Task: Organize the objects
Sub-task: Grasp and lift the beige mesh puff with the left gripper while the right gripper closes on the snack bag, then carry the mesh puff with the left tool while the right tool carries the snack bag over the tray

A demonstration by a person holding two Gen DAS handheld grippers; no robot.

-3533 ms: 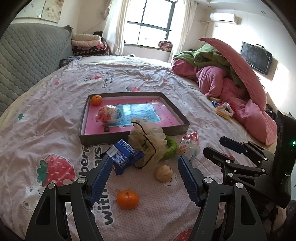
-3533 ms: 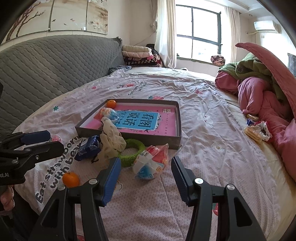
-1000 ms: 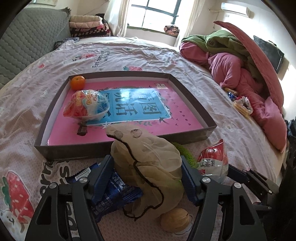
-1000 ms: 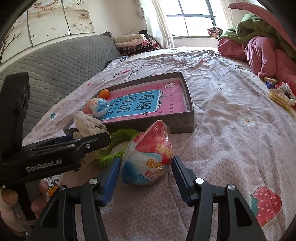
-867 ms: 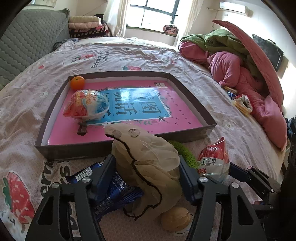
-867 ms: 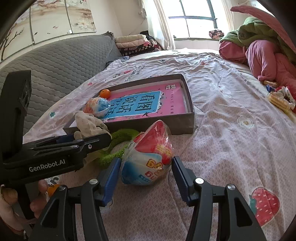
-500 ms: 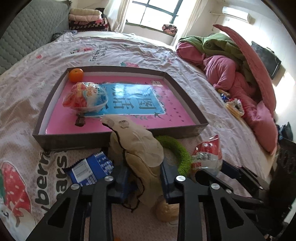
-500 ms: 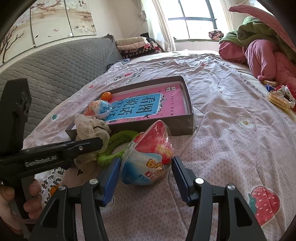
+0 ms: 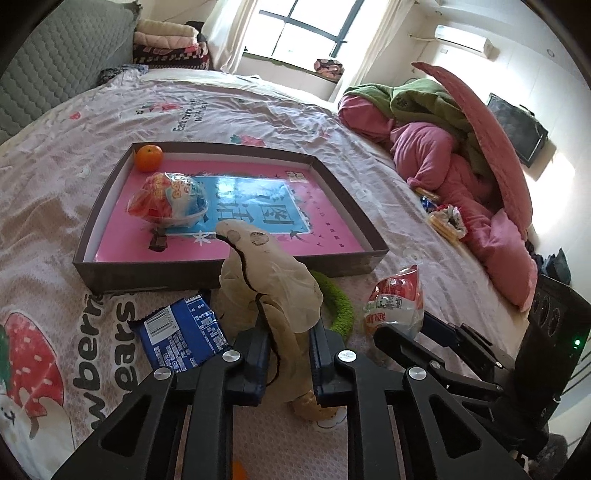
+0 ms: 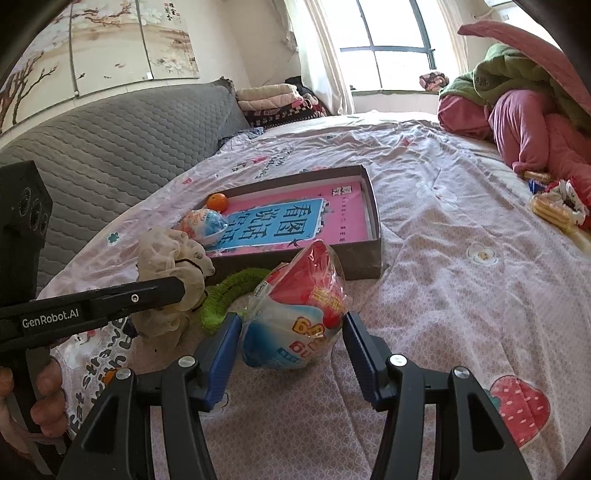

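mesh pouf [image 9: 273, 284] feels feather-light and squashy in my left gripper [image 9: 286, 354], jaws pinched on its lower folds, while my right gripper [image 10: 291, 345] brackets the crinkly snack bag [image 10: 295, 317], contact unclear.

1. A wide bed fills the room, covered by a pale pink sheet [image 9: 258, 110] printed with strawberries, bears and lettering.
2. A grey quilted headboard [image 10: 110, 147] runs along one side of the bed.
3. Above the headboard hang painted panels [image 10: 110, 40] with blossom branches.
4. A large dark-framed window [image 9: 306, 29] with pale curtains lets in bright daylight.
5. Folded blankets [image 9: 166, 44] are stacked near the window.
6. Pink and green bedding [image 9: 443, 147] is heaped at the far side.
7. An air conditioner [image 9: 461, 37] sits high on the white wall, and a dark screen [image 9: 517, 129] hangs lower on it.
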